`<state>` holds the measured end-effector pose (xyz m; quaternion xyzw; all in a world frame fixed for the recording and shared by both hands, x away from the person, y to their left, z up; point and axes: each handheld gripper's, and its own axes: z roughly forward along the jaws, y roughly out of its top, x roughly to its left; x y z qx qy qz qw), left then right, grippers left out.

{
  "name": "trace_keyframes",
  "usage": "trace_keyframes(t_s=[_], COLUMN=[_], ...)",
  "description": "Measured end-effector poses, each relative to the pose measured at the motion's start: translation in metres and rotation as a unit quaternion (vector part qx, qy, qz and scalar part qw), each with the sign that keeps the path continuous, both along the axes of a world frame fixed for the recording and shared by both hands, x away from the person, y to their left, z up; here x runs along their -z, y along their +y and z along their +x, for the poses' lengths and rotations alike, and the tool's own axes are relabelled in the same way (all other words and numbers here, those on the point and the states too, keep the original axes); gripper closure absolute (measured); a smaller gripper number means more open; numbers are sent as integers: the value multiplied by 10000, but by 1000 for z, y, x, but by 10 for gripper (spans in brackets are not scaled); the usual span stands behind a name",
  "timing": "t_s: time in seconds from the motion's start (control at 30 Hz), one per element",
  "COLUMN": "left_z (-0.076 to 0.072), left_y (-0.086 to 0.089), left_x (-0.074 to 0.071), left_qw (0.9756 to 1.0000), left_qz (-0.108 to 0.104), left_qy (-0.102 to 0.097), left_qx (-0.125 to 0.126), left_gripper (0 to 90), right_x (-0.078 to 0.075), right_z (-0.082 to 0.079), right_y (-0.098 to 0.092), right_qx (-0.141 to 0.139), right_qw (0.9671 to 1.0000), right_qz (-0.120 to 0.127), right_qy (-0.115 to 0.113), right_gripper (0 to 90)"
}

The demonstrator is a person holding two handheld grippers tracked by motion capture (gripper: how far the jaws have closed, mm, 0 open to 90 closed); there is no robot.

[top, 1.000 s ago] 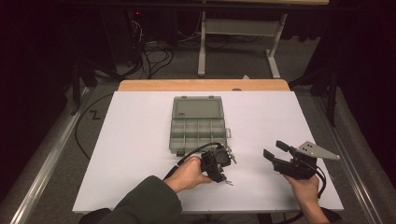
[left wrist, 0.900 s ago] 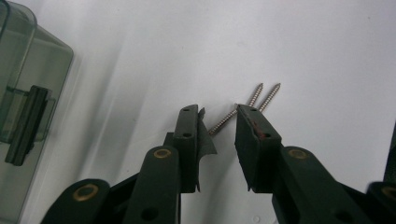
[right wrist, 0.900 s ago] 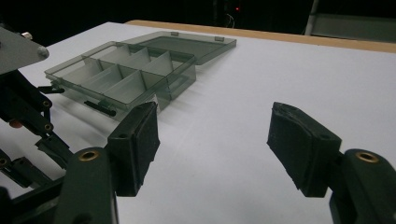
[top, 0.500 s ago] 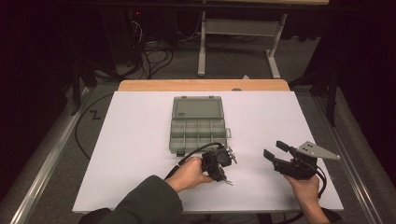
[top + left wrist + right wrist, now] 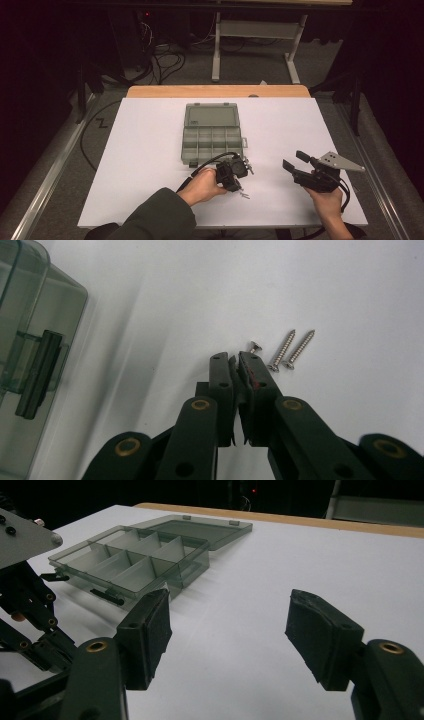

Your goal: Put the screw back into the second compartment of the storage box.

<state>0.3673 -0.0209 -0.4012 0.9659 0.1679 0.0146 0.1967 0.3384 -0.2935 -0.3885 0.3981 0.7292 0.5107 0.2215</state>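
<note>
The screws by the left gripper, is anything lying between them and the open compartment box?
Nothing visible does. The screws lie on bare white table just past the left gripper, whose jaws have just been closing, with a short screw right at their tips. The open box sits close beside it, lid folded back, compartments uncovered.

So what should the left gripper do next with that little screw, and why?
Probably lift it and carry it to the open box. The left gripper has just been closing its jaws, and a screw seems pinched at their tips. Two more screws lie beside it, and the box compartments look empty.
</note>
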Motion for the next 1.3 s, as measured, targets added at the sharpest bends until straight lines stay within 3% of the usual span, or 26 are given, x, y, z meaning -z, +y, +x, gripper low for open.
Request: trace_keyframes(t_s=[0.5,1.3], left_z=[-1,-2], left_y=[-3,-9], left_x=[0,-2], left_qw=[9999,9996], left_qz=[-19,236], left_qy=[-60,-126], left_qx=[111,108], left_gripper=[832,871], right_x=[0,0], right_z=[0,0], right_y=[0,0], right_qx=[0,16], right_qw=[10000,10000], right_qz=[-5,-20], right_qy=[8,27], right_gripper=[362,366])
